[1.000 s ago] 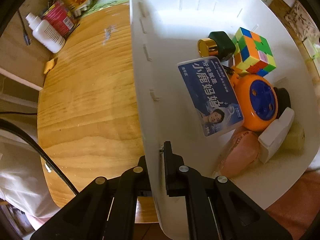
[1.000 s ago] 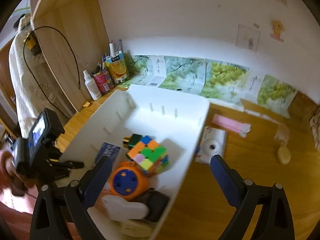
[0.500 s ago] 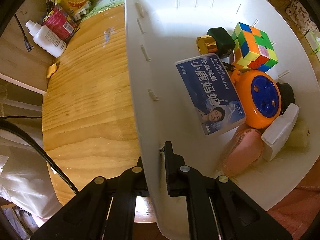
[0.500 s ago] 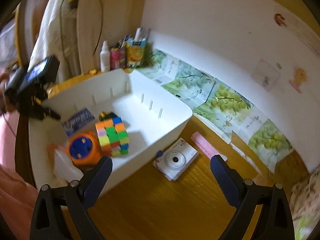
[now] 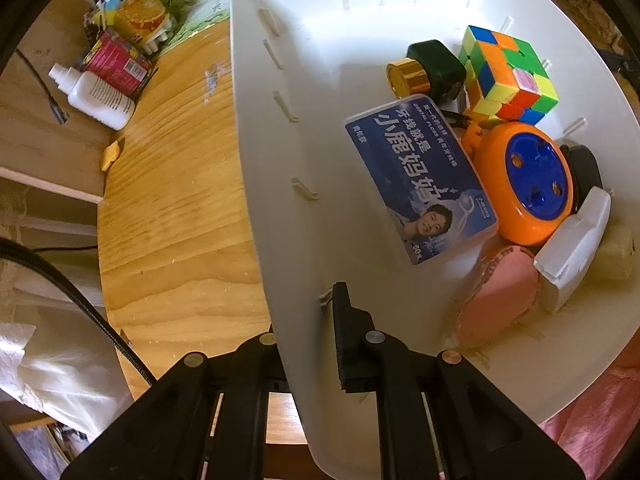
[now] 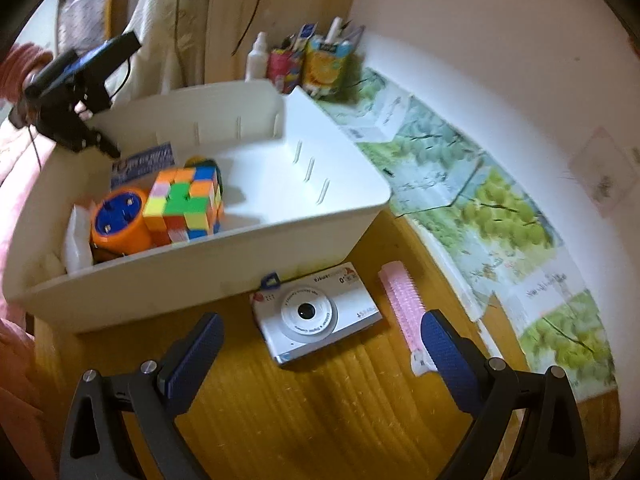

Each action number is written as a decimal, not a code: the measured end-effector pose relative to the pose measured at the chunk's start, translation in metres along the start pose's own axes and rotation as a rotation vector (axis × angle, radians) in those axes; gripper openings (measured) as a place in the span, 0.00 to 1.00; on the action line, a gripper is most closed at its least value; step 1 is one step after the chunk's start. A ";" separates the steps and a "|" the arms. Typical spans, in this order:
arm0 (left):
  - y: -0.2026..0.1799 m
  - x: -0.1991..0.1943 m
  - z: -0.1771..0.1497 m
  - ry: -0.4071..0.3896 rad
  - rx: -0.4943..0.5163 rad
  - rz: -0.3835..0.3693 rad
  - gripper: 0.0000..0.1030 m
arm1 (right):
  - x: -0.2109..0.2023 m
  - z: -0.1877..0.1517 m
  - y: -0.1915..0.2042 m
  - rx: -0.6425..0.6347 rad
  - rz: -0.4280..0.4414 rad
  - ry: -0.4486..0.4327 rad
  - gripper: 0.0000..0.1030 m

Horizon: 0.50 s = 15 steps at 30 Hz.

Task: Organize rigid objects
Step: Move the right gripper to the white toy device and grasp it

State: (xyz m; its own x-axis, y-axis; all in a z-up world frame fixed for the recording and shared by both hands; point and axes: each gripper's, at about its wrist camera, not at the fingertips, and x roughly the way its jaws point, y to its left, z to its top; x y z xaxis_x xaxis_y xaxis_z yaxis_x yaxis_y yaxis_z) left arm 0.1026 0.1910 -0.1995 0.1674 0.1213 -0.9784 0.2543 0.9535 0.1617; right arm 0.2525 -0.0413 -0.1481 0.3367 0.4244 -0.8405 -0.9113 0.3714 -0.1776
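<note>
My left gripper (image 5: 308, 308) is shut on the side wall of the white bin (image 5: 280, 200), one finger inside and one outside. The bin holds a blue floss box (image 5: 420, 180), a colour cube (image 5: 508, 76), an orange and blue round toy (image 5: 528, 184), a green bottle with a gold cap (image 5: 428, 72), a pink piece (image 5: 500, 300) and a white case (image 5: 572, 252). In the right wrist view the bin (image 6: 192, 280) stands at the left. My right gripper (image 6: 320, 348) is open, just above a white toy camera (image 6: 316, 316) on the wooden table beside the bin.
A pink ridged strip (image 6: 404, 312) lies right of the camera. Bottles and cartons (image 6: 304, 60) stand at the table's back corner by the wall. Green printed sheets (image 6: 480, 208) lie along the wall. The table edge (image 5: 116, 320) is near my left gripper.
My right gripper has swung around and come down close over the white camera. My left gripper keeps its hold on the bin wall; the bin has turned slightly.
</note>
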 end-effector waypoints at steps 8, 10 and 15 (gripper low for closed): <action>-0.001 0.002 0.002 0.012 -0.055 0.019 0.12 | 0.036 -0.001 -0.011 -0.019 0.129 0.031 0.98; -0.002 0.002 0.003 0.015 -0.060 0.022 0.13 | 0.042 -0.003 -0.009 -0.028 0.140 0.031 0.98; -0.001 0.003 0.005 0.027 -0.072 0.024 0.13 | 0.057 -0.007 -0.010 -0.015 0.151 0.026 0.99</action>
State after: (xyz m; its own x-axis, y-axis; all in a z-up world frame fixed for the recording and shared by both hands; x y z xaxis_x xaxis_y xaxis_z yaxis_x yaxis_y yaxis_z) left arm 0.1075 0.1892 -0.2022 0.1468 0.1512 -0.9775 0.1808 0.9675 0.1768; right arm 0.2794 -0.0268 -0.1981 0.1897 0.4531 -0.8710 -0.9546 0.2926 -0.0557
